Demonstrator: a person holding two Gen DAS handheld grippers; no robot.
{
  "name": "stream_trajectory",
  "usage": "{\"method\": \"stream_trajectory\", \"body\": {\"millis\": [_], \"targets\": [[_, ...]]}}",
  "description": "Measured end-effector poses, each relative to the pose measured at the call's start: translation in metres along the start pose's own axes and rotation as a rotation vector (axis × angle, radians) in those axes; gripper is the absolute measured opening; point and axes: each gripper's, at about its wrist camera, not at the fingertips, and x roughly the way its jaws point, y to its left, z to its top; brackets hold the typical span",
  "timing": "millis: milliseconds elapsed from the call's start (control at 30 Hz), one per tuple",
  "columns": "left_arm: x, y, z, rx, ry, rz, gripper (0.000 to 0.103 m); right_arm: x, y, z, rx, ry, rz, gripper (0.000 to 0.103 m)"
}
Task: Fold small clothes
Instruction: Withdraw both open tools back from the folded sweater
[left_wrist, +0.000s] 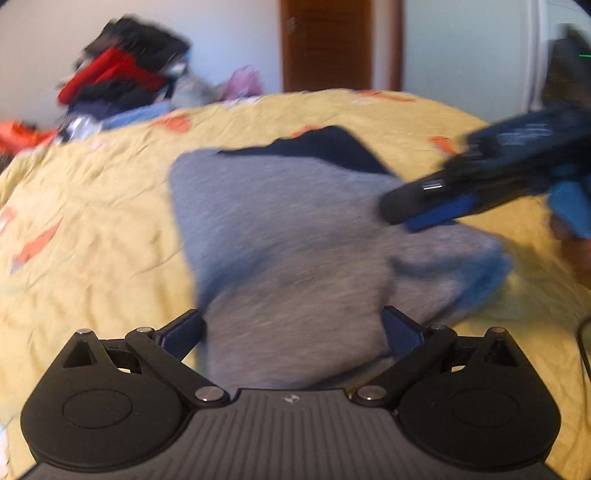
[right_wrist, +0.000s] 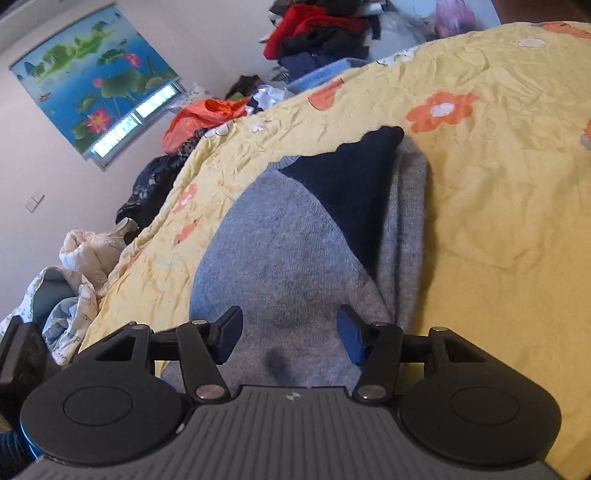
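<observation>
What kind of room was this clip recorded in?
Most likely a bedroom: a bed under a yellow flowered bedspread, a heap of clothes beyond it, and a lotus-print window blind on the wall.

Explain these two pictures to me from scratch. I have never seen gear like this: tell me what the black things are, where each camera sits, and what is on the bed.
No robot here: a person holds a two-finger gripper in each hand, each with a camera looking along its fingers. The black shapes at the bottom are the grippers themselves. The left wrist view shows the left gripper open over a grey garment, with the right gripper reaching in from the side. The right wrist view shows the right gripper open over the same garment, which has a dark navy part. It lies on a yellow flowered bedspread. Nothing is clearly gripped. A clothes pile sits behind.
</observation>
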Motion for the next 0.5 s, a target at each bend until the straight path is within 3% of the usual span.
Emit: {"method": "stream_trajectory", "body": {"millis": [133,200,267,300,400,500], "targets": [[-0.017,-0.006,-0.002,-0.018,-0.052,-0.007,0.102,-0.022,0.033,-0.011,-0.086,-0.031,0.033,0.067],[-0.018,-0.017,-0.01,0.006,-0.061,-0.015,0.102,-0.021,0.036,-0.023,-0.083,0.002,0.053,0.074],[-0.012,-0.022,-0.019,0.017,-0.031,0.015,0.102,-0.007,0.025,-0.036,-0.087,0.055,0.005,0.07],[-0.014,-0.023,-0.023,0.015,-0.034,0.04,0.102,-0.012,0.019,-0.042,-0.104,0.011,0.023,0.069],[-0.031,-0.015,-0.032,-0.064,-0.067,0.018,0.103,-0.032,0.016,-0.039,0.014,0.025,0.027,0.072],[-0.041,-0.009,-0.036,-0.149,-0.071,0.086,0.103,-0.058,0.029,-0.045,-0.047,-0.039,0.0,0.079]]}}
